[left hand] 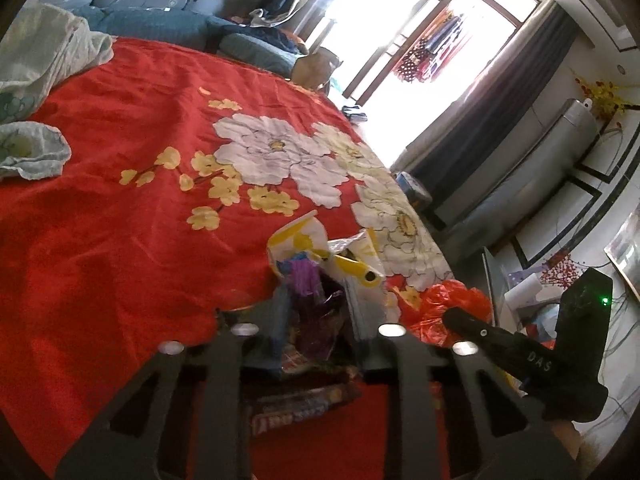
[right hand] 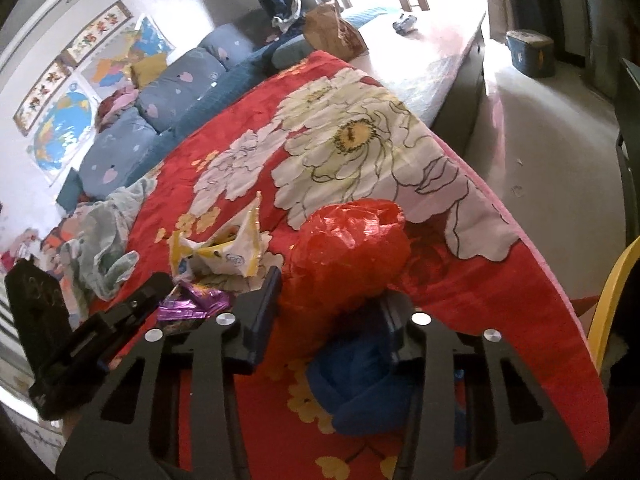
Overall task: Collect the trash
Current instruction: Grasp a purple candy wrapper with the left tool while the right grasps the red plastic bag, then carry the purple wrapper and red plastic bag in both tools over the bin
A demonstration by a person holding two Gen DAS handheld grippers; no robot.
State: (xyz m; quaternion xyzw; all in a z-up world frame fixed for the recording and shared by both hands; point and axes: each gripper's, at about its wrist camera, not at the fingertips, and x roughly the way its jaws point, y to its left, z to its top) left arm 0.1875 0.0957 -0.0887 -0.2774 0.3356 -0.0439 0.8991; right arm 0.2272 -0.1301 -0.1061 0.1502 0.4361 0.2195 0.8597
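Two grippers on the bed. Your left gripper (left hand: 316,320) has fingers partly apart around one purple wrapper (left hand: 306,276), grip unclear; one white-yellow bag (left hand: 304,240) lies just beyond. Your right gripper (right hand: 328,300) fingers straddle one red plastic bag (right hand: 348,244), one blue cloth (right hand: 360,384) under them. Red floral bedspread (left hand: 120,240), bright window (left hand: 400,20) behind.

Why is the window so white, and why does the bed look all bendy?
Left wrist view: sunlight overexposes the window, hiding anything outside. Right wrist view: the same glare washes out the bed's far end. Both views: the fisheye lens curves the red blanket, and the wrappers nearest the left claw look blurry.
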